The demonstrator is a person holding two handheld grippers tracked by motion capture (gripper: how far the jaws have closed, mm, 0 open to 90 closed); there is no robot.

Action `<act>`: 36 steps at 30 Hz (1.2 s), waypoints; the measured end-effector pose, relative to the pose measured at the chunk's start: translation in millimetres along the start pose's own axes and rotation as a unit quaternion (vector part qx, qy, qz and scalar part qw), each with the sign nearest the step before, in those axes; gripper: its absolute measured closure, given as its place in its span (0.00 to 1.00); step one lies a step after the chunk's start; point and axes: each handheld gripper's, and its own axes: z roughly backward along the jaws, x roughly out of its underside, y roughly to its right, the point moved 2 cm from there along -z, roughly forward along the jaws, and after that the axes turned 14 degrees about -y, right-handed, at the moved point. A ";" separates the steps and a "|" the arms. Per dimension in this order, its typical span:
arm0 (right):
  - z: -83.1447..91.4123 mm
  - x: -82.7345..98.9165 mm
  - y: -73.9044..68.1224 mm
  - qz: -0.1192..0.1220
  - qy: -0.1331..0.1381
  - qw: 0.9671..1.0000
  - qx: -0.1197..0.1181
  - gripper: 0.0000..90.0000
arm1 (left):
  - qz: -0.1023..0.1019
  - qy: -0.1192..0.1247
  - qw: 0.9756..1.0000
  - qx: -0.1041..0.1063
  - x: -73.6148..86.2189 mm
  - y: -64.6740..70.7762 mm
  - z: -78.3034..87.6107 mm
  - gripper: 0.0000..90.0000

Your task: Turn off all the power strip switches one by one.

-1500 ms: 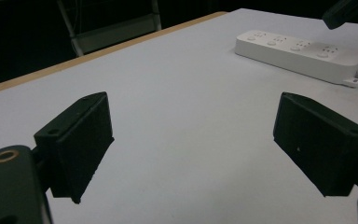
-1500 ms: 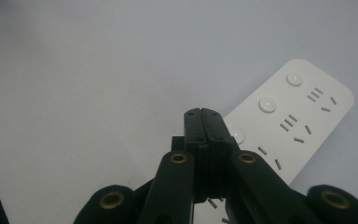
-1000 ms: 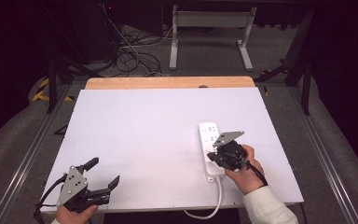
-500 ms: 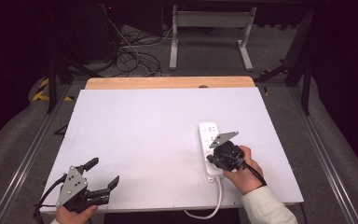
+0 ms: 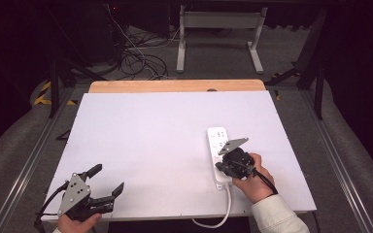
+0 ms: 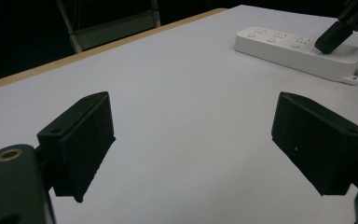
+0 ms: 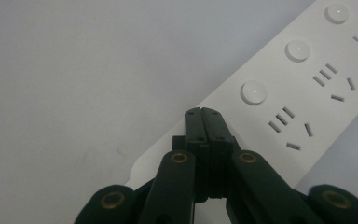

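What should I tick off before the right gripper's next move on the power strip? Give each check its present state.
1. Right gripper jaws together for a press: ok, they meet with nothing between them in the right gripper view.
2. Tip over the power strip: ok, it sits above the strip's cable end, short of the nearest round button.
3. Tip touching the strip: cannot tell from these views.
4. Left gripper out of the way: ok, open at the table's near left corner, holding nothing.
5. Sockets free of plugs: ok, the slots in view are empty.
6. Buttons on or off: cannot tell.
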 end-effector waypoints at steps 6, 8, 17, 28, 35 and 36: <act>0.2 -1.4 0.3 -0.004 -0.007 1.000 -0.003 1.00 | 0.000 -0.001 1.000 0.000 -0.1 0.2 -0.3 0.15; 0.2 -1.9 0.7 -0.005 -0.009 1.000 -0.004 1.00 | 0.000 0.000 1.000 0.000 0.0 0.2 -0.1 0.15; 0.1 -3.1 1.3 -0.008 -0.013 1.000 -0.004 1.00 | -0.002 -0.002 1.000 -0.002 0.1 -0.3 -0.3 0.15; -0.6 -2.8 0.6 -0.012 -0.013 1.000 -0.003 1.00 | 0.001 0.000 1.000 -0.001 0.0 -0.4 0.4 0.15; 15.1 0.7 3.1 -0.008 0.047 0.999 0.005 1.00 | 0.003 0.000 1.000 -0.001 -0.3 -1.2 -0.4 0.15; 17.4 0.6 4.1 -0.008 0.054 0.999 0.004 1.00 | 0.004 0.000 1.000 -0.001 -0.3 -1.0 -0.6 0.15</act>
